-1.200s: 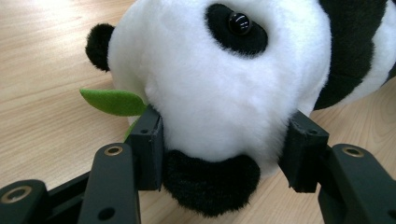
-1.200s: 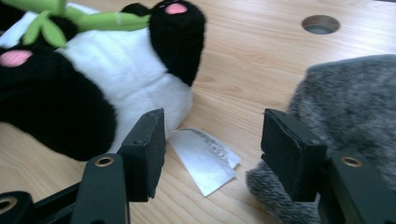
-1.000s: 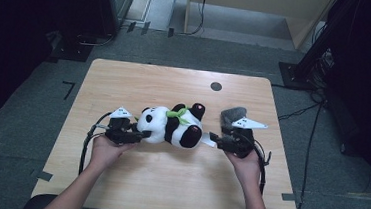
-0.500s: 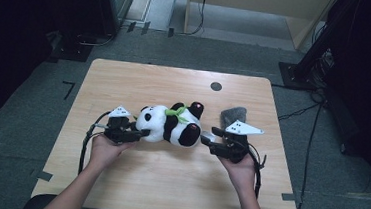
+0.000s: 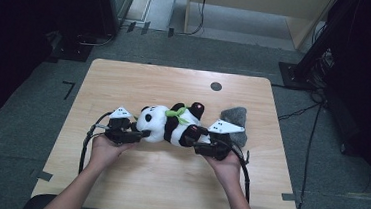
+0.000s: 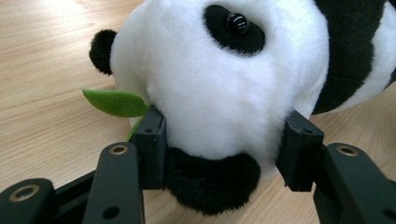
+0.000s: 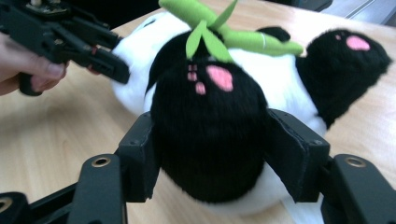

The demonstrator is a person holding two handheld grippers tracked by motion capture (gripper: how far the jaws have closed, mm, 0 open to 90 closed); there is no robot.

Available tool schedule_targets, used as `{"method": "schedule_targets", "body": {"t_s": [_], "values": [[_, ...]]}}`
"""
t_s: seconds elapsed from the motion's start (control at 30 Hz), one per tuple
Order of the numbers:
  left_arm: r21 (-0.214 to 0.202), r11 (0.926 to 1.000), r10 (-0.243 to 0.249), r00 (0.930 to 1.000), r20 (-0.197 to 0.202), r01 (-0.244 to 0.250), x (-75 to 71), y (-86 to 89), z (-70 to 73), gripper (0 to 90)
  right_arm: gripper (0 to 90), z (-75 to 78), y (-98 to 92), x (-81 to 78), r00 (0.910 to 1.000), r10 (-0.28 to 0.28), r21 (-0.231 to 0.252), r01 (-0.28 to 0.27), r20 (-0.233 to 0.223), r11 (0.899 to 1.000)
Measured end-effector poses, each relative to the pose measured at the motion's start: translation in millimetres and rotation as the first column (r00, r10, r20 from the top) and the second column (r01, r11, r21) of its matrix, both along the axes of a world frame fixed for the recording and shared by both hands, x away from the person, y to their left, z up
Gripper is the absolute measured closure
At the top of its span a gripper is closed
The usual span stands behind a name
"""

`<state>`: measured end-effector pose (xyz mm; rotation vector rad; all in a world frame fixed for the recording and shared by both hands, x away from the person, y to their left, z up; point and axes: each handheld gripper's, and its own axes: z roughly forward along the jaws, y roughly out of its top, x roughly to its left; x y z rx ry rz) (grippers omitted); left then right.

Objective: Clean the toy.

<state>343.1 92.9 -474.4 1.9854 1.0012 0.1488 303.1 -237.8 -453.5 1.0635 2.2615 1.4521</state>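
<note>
A black-and-white plush panda (image 5: 169, 126) with a green leaf sprig lies on its side on the wooden table (image 5: 125, 79). My left gripper (image 5: 142, 134) is shut on its white head (image 6: 219, 79), and both pads dent the fur (image 6: 224, 140). My right gripper (image 5: 194, 138) has come in at the other end. Its jaws have just been opening and now stand around a black hind foot (image 7: 210, 135) with a pink sole. The pads sit at the fur without squeezing it (image 7: 212, 154).
A grey fuzzy object (image 5: 236, 119) lies on the table just behind my right gripper. A small round hole (image 5: 216, 86) sits near the table's far edge. Bare wood stretches in front of the panda. The floor drops away beyond the table's edges.
My right gripper has moved left, away from the grey object, and now has the panda's hind foot between its jaws. The left gripper and the panda have stayed put.
</note>
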Motion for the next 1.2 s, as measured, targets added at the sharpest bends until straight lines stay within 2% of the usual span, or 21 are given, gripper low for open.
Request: {"method": "schedule_targets", "body": {"t_s": [0.2,0.4,0.47,0.5,0.57,0.63,0.77,0.9,0.97,1.0,1.1,1.13,1.2], "values": [[-0.004,1.0000,-0.003,1.0000,-0.006,0.003,0.6,0.6,-0.6,45.0,37.6,-2.7,9.8,3.5,0.9986,-0.022,-0.028,0.023,0.048,0.999],[-0.015,0.9998,-0.013,0.9998,-0.014,0.013,2.0,2.4,-2.2,43.6,52.6,-1.6,13.5,3.0,0.9965,-0.022,-0.061,0.027,0.080,0.998],[-0.012,0.9999,-0.009,0.9999,-0.007,0.009,2.1,2.3,-2.3,41.8,56.5,1.9,16.5,2.9,0.9963,-0.039,-0.079,0.045,0.077,0.996],[-0.006,1.0000,-0.007,1.0000,0.002,0.007,2.3,2.6,-2.4,40.2,58.6,2.9,16.8,3.4,0.9968,-0.043,-0.072,0.047,0.067,0.996],[-0.009,1.0000,0.003,1.0000,0.004,-0.003,2.9,3.3,-1.0,36.0,62.2,6.6,16.8,6.2,0.9989,-0.032,-0.069,0.034,0.033,0.997],[-0.020,0.9998,0.008,0.9999,0.013,-0.008,3.9,4.8,1.7,33.9,64.6,13.0,17.6,9.3,0.9992,-0.028,-0.077,0.030,0.030,0.997],[-0.075,0.9972,-0.004,0.9997,0.024,0.006,7.2,10.2,4.8,28.7,67.1,26.0,15.7,15.4,0.9993,-0.035,-0.025,0.035,0.009,0.999],[-0.122,0.9914,-0.038,0.9970,0.067,0.046,7.5,16.1,8.9,26.0,68.0,34.6,11.4,21.2,0.9997,-0.024,0.015,0.024,-0.007,1.000],[-0.127,0.9894,-0.058,0.9927,0.106,0.071,6.3,17.9,11.8,25.5,68.4,39.1,9.4,22.0,0.9996,-0.028,0.029,0.029,-0.008,0.999],[-0.128,0.9877,-0.071,0.9877,0.139,0.089,5.4,19.2,12.7,25.1,68.4,41.4,8.4,22.2,0.9995,-0.028,0.039,0.029,-0.010,0.999],[-0.087,0.9910,-0.084,0.9793,0.184,0.102,2.5,23.0,15.3,25.6,68.8,49.2,5.4,20.5,0.9992,-0.041,0.033,0.041,0.000,0.999],[-0.084,0.9910,-0.087,0.9787,0.186,0.104,2.5,24.5,15.5,26.1,68.9,51.9,3.0,19.9,0.9989,-0.047,0.039,0.047,0.002,0.998],[-0.109,0.9851,-0.114,0.9800,0.163,0.133,3.7,29.1,13.5,26.2,69.1,54.6,-2.0,19.9,0.9982,-0.060,0.050,0.060,0.001,0.997]]}}
